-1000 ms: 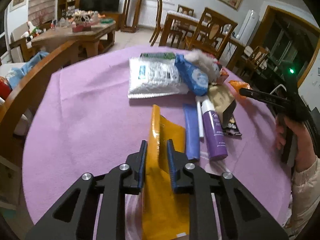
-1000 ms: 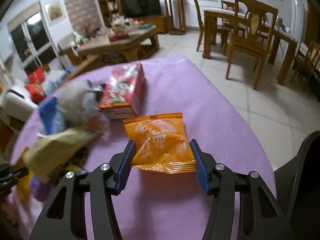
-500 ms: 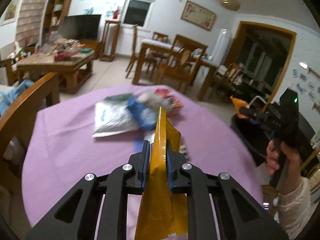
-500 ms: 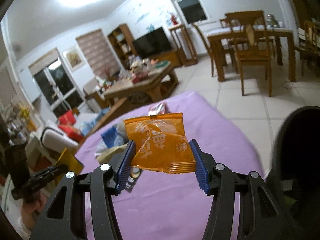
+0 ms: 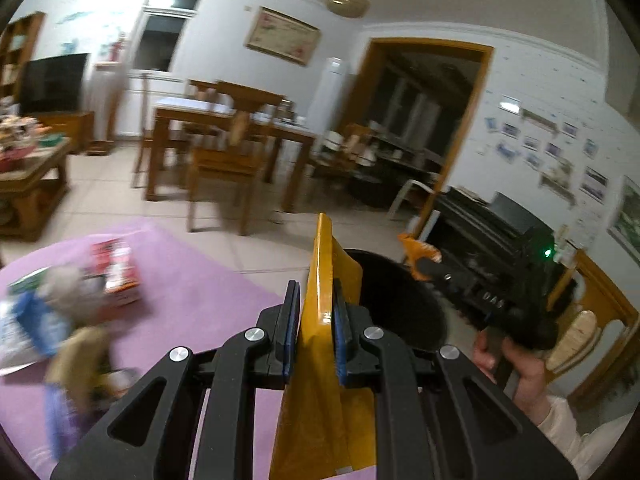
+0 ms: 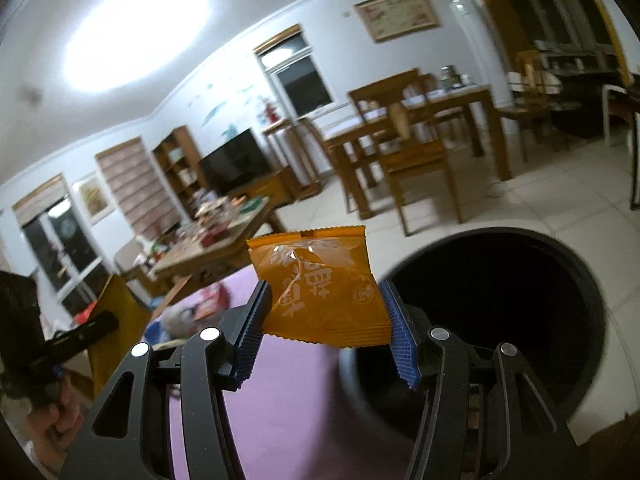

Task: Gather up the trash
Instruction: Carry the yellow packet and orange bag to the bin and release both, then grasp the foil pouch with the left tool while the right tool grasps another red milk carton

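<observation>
Now both claws carry trash toward the black bin (image 6: 552, 280), which stands just past the edge of the purple table (image 5: 192, 280). The left gripper (image 5: 316, 316) is squeezed tight on a flat yellow bag (image 5: 320, 280). The right gripper (image 6: 326, 320) pinches an orange snack packet (image 6: 320, 284) by its sides. Next, I think each should hang over the bin's mouth, then let go.

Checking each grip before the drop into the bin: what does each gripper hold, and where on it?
The left gripper pinches a yellow bag across its thin folded edge. The right gripper clamps an orange snack packet by its two side edges, near the bottom seam.
</observation>
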Demonstrator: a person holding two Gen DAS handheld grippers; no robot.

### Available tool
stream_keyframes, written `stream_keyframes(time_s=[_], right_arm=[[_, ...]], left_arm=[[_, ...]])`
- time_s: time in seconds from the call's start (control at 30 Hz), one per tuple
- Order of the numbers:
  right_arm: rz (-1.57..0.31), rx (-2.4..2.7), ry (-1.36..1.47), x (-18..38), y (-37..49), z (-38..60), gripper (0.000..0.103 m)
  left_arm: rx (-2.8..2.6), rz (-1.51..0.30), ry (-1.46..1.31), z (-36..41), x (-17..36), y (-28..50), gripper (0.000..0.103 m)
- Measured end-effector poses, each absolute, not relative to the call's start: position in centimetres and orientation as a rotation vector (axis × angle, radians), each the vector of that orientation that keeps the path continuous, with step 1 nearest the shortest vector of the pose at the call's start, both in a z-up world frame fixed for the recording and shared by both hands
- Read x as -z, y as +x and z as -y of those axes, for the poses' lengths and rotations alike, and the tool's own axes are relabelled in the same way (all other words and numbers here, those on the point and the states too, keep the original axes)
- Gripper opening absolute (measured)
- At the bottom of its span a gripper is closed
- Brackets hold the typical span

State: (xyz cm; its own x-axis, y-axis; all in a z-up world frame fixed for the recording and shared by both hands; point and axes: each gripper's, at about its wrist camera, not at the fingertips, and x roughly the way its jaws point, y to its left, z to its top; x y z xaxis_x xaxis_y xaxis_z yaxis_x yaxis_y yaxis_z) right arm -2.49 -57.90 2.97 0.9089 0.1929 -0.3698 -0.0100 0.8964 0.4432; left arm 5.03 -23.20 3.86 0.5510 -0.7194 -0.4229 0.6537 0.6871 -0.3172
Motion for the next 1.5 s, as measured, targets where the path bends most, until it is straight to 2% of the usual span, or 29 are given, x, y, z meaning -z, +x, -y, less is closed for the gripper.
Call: stream_keyframes(time_s=[0.4, 1.07, 1.17, 1.23, 1.27, 1.33, 1.37, 1.4, 1.5], right_arm=[[-0.418, -0.006, 0.533, 0.1, -6.3, 66.0, 0.055], [-0.464, 0.034, 0.606, 2.8, -2.3, 67.9, 0.055], [-0.459, 0.034, 0.607, 2.8, -2.2, 68.0, 0.058], [-0.449, 0.043, 0.609, 2.6, -2.2, 67.8, 0.066], [-0.44, 0.047, 0.611, 2.4, -2.3, 67.6, 0.074], [-0.418, 0.047, 0.615, 2.3, -2.4, 67.5, 0.081], [-0.413, 0.049, 0.614, 2.1, -2.5, 67.5, 0.084], [-0.409, 0.051, 0.611, 2.0, -2.5, 67.3, 0.086], [-0.406, 0.048, 0.605, 1.5, -2.7, 66.7, 0.087]], left_arm=[[0.981, -0.61, -0.076, 34.6, -1.7, 6.3, 0.015], [0.98, -0.705, -0.042, 41.2, 2.1, 9.5, 0.015], [0.98, -0.709, -0.029, 41.8, 2.0, 9.7, 0.017], [0.976, -0.707, -0.016, 42.1, 1.9, 9.7, 0.019], [0.974, -0.707, -0.002, 42.2, 1.9, 9.6, 0.021], [0.963, -0.702, 0.011, 42.0, 1.7, 9.4, 0.045], [0.952, -0.69, 0.009, 41.7, 1.4, 9.3, 0.069], [0.937, -0.663, -0.004, 41.2, 1.1, 9.1, 0.083], [0.931, -0.641, -0.019, 40.2, 0.2, 8.9, 0.084]])
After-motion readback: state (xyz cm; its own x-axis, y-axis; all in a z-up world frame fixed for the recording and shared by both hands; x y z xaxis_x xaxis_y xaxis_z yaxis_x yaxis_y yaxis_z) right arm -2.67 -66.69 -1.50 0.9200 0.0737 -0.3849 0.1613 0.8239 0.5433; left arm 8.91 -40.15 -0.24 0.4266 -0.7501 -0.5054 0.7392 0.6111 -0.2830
